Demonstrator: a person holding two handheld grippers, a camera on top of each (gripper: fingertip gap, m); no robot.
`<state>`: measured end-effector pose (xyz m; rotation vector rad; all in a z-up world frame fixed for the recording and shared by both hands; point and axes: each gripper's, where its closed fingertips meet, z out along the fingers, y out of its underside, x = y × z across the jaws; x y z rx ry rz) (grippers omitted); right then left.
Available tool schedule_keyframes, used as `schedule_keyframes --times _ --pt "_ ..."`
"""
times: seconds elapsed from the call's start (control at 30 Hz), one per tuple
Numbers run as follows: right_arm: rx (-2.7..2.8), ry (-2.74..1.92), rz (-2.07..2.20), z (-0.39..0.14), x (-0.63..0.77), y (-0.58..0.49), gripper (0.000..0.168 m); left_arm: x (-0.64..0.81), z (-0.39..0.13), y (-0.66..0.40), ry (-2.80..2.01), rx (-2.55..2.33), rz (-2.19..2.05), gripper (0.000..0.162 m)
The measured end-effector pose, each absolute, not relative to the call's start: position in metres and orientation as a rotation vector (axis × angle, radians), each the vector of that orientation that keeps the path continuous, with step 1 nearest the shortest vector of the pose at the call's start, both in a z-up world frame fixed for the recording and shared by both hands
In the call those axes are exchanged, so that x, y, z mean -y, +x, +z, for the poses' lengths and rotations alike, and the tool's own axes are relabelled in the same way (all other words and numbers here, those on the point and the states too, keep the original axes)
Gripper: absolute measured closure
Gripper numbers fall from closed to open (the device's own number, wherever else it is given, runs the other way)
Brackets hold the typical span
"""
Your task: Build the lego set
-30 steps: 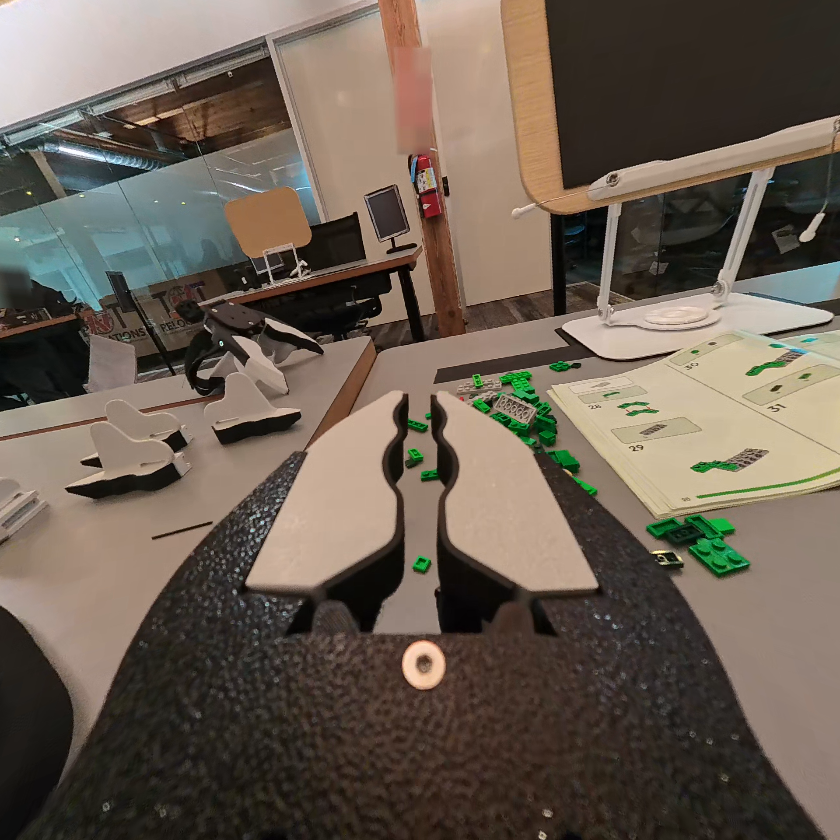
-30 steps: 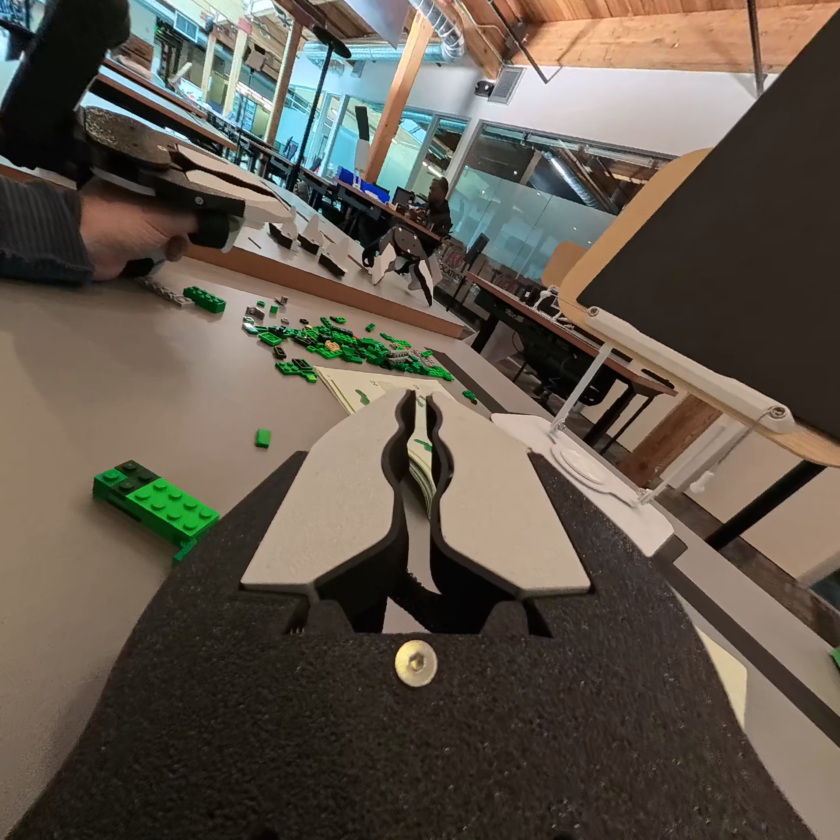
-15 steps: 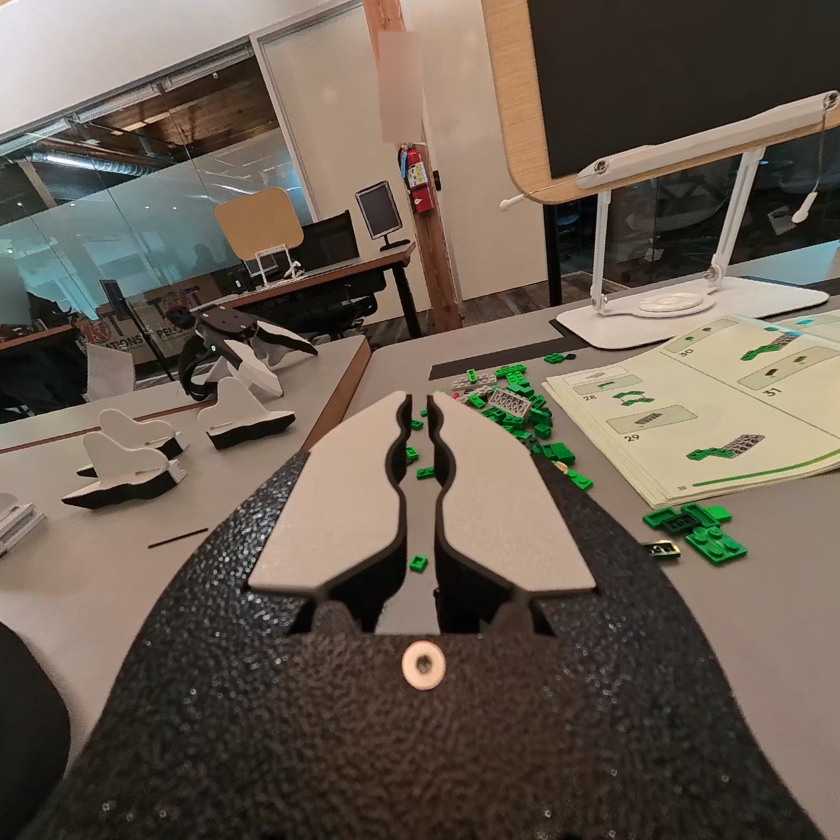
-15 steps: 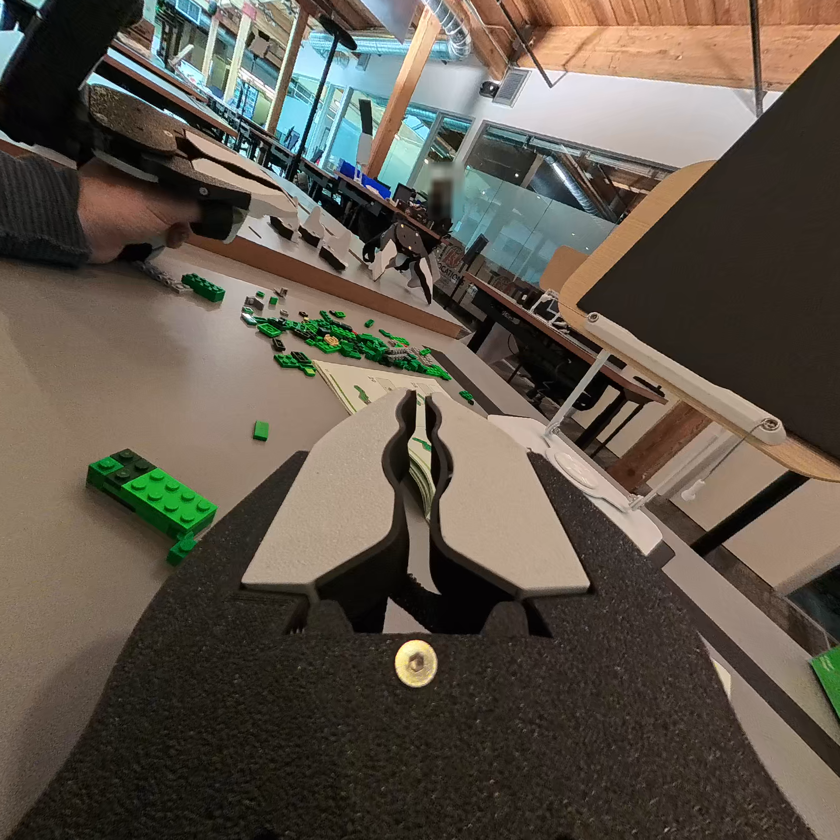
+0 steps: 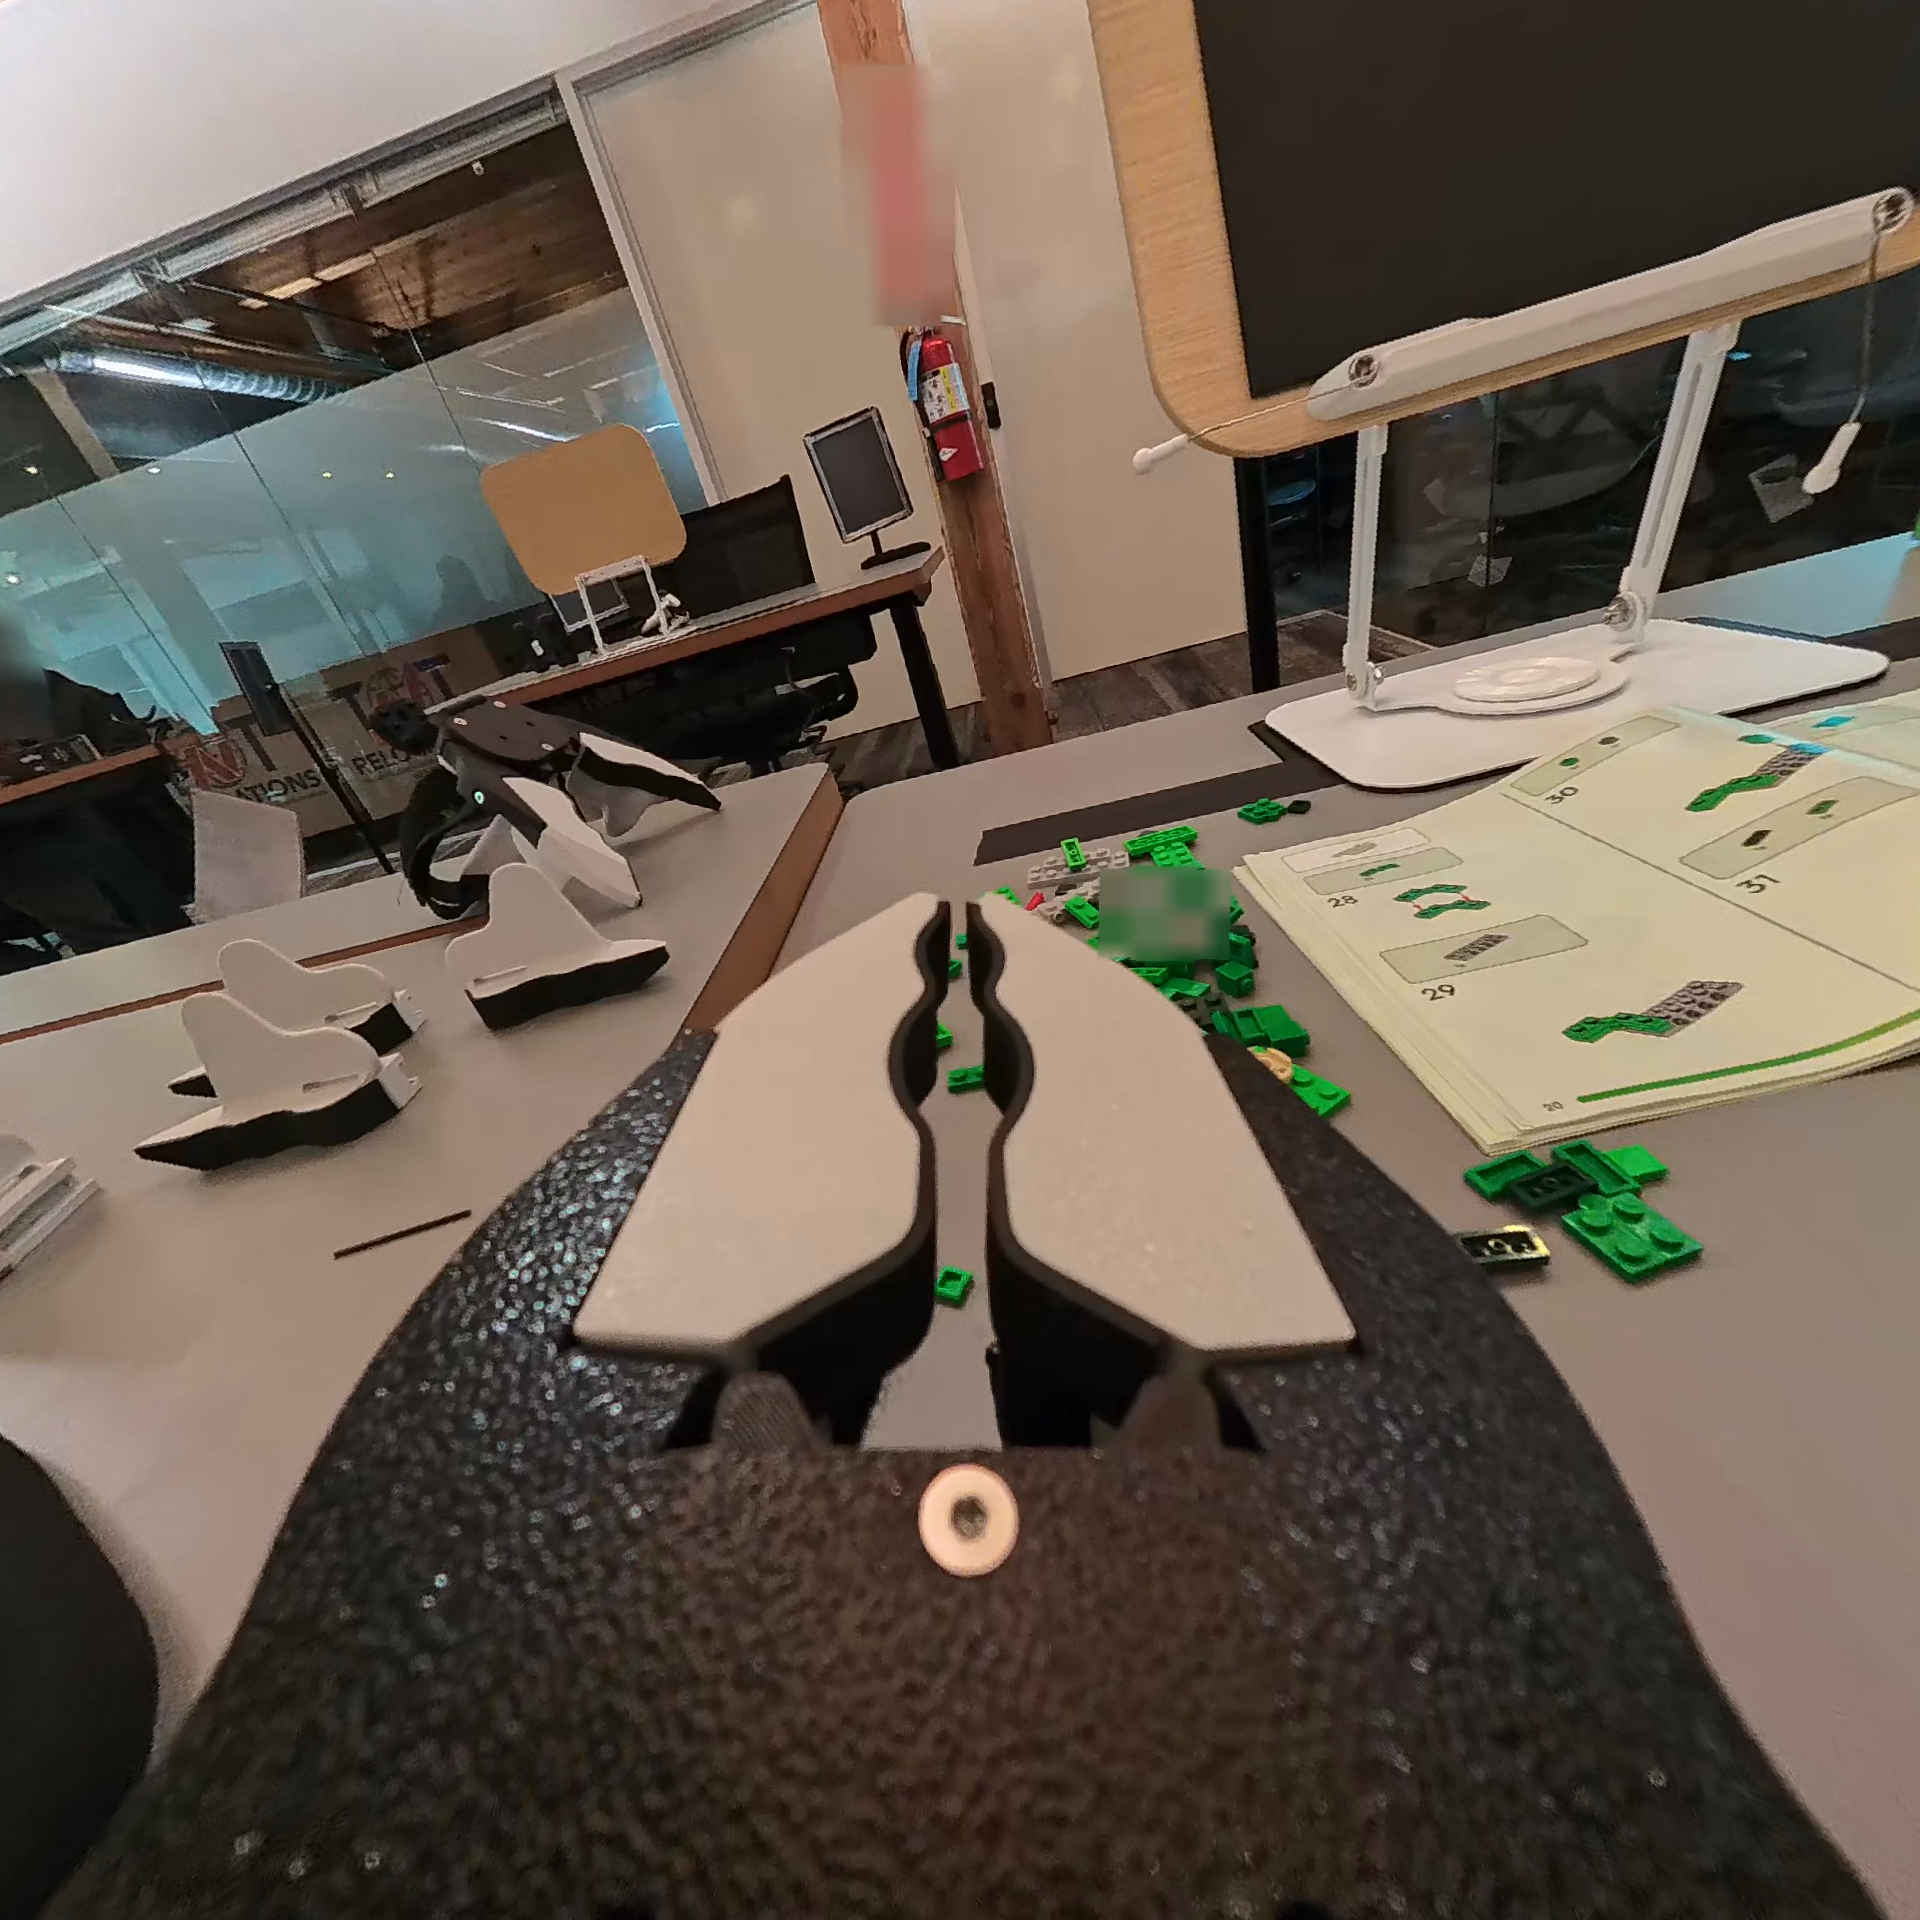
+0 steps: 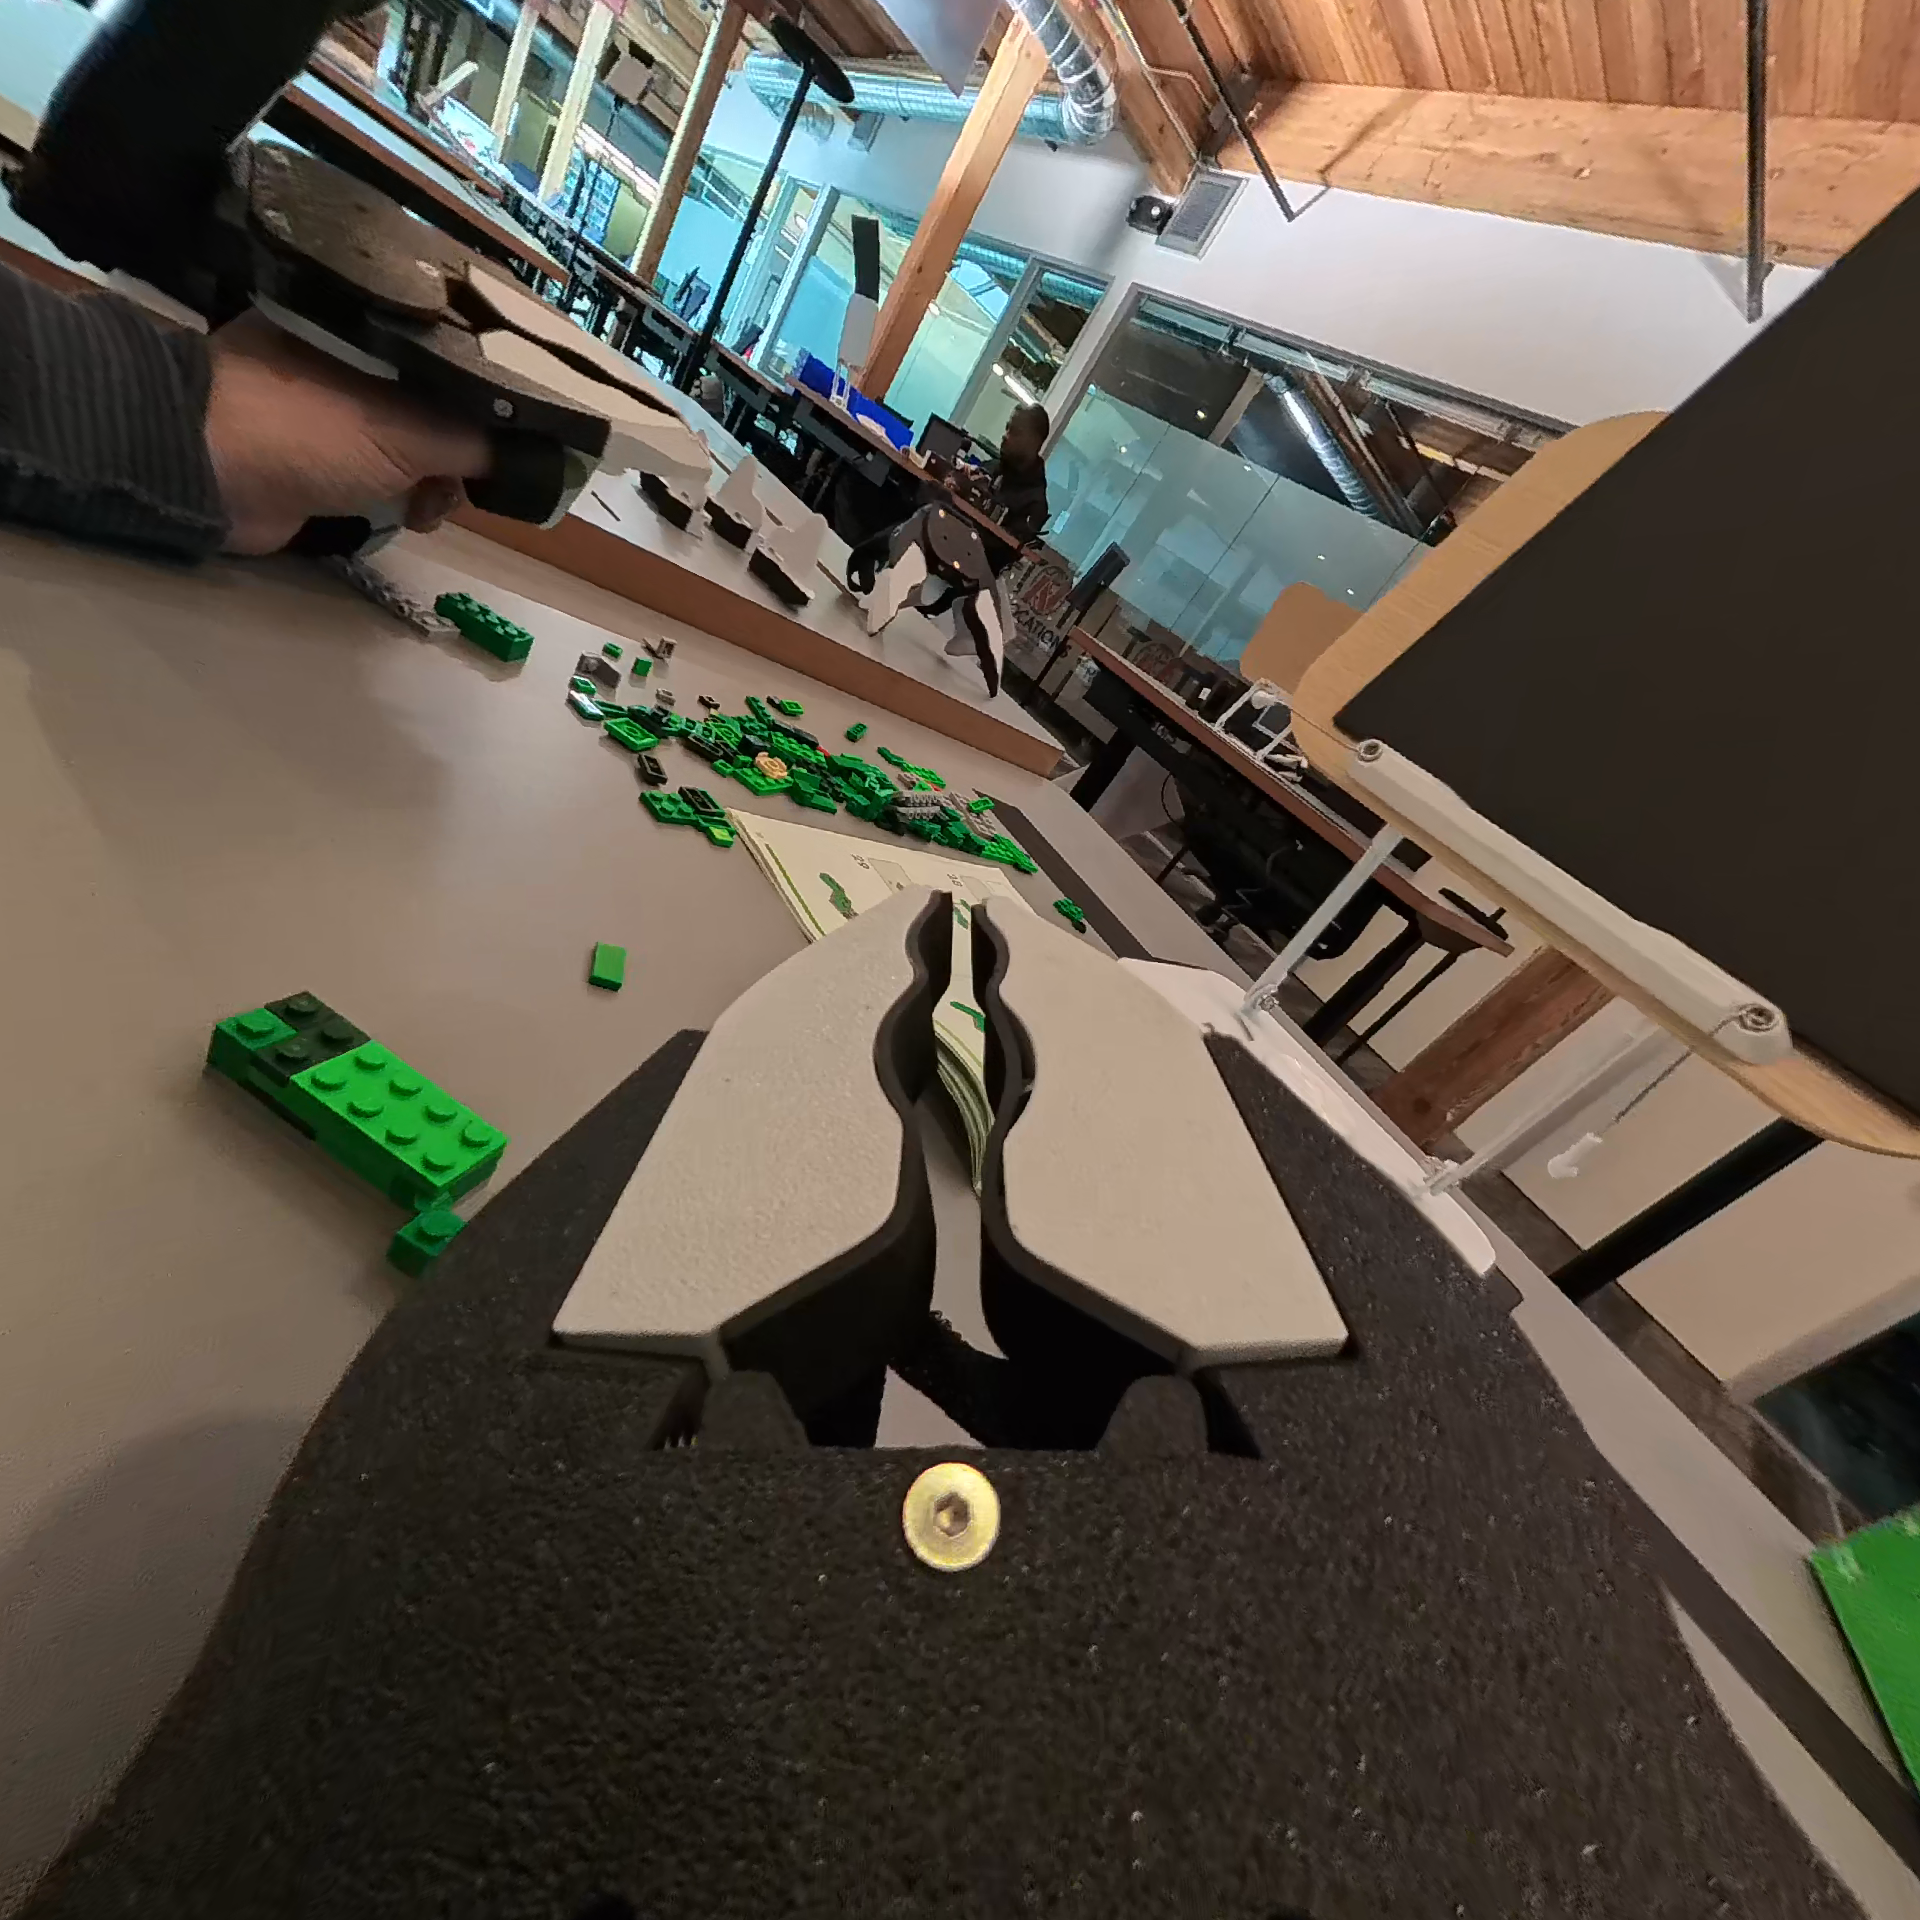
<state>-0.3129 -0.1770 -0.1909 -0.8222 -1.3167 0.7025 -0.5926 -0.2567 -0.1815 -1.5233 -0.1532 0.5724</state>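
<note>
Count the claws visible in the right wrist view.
3: the right claw in the foreground, shut and empty; the left claw held by a hand at upper left; a spare claw standing on the neighbouring table.

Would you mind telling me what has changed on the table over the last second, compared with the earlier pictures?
Very little. The left claw has drifted slightly, so the open pale green instruction booklet and the scattered green plastic bricks sit a little differently in its view. The right claw has tilted a bit further. Both stay nearly closed and empty; the assembled green brick plate has not moved.
</note>
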Motion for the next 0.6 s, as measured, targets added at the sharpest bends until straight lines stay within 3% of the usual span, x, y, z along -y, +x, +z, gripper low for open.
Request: schedule_keyframes --times 0.6 --pt "1.361 -0.781 0.682 -0.1939 0.1849 -0.3153 0.166 0.2555 -0.1827 -0.5890 -1.532 0.132 0.564 0.161"
